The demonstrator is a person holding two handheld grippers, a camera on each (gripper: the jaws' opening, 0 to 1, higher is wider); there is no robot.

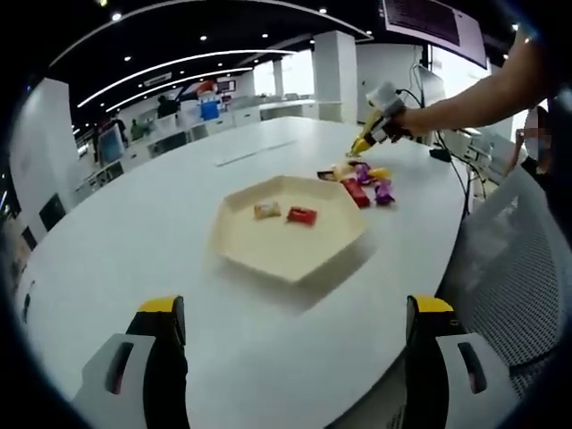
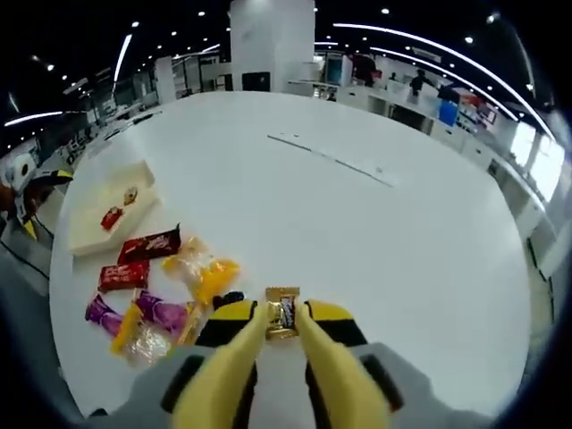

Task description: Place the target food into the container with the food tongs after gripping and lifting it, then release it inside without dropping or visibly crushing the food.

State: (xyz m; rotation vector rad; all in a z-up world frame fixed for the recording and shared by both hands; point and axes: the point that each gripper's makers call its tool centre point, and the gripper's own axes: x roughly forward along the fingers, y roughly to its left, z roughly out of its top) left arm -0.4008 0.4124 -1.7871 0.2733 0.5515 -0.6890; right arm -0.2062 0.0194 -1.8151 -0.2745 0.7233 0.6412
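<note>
On the big white oval table (image 1: 134, 241), the right gripper (image 2: 284, 323) pinches a gold-wrapped candy (image 2: 283, 313) beside the far candy pile (image 2: 152, 286); the left gripper (image 1: 295, 335) waits open near the cream hexagonal tray (image 1: 277, 255), leaving room.

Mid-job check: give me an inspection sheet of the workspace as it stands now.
Surface: white table, mostly bare.
Job's things: cream hexagonal tray holding two wrapped candies; gold-wrapped candy between the right gripper's tongs.
Clutter: loose wrapped candy pile beside the tray.
Grippers: left gripper open, hovering near the table edge; right gripper shut on the gold-wrapped candy.
Cables: black cable at the table's far edge.
Surroundings: open office, ceiling light strips, mesh chair.
</note>
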